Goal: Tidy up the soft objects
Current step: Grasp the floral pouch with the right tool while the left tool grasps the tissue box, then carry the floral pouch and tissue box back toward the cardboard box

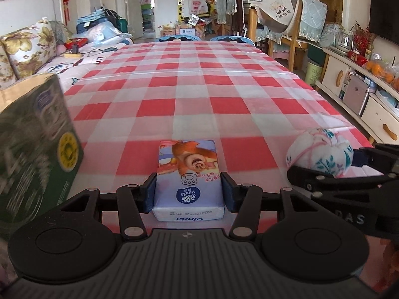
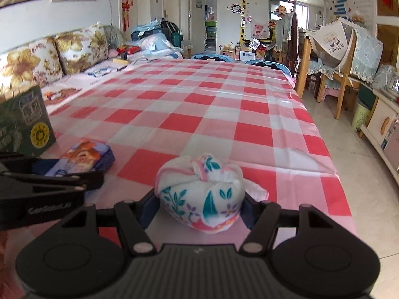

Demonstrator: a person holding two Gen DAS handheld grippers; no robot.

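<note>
My left gripper (image 1: 188,190) is shut on a Vinda tissue pack (image 1: 189,174) with a cartoon bear print, its blue pads pressed to both sides, low over the checked tablecloth (image 1: 199,87). The pack also shows in the right wrist view (image 2: 83,159). My right gripper (image 2: 200,205) is shut on a knotted white floral cloth bundle (image 2: 199,194), which rests on the tablecloth (image 2: 212,104) near the front right. The bundle also shows in the left wrist view (image 1: 320,150), held by the right gripper (image 1: 324,172).
A green carton (image 1: 32,154) stands at the table's front left, also in the right wrist view (image 2: 25,122). A sofa with floral cushions (image 2: 49,57) runs along the left. Chairs (image 2: 336,79) and a cabinet (image 1: 361,94) stand to the right.
</note>
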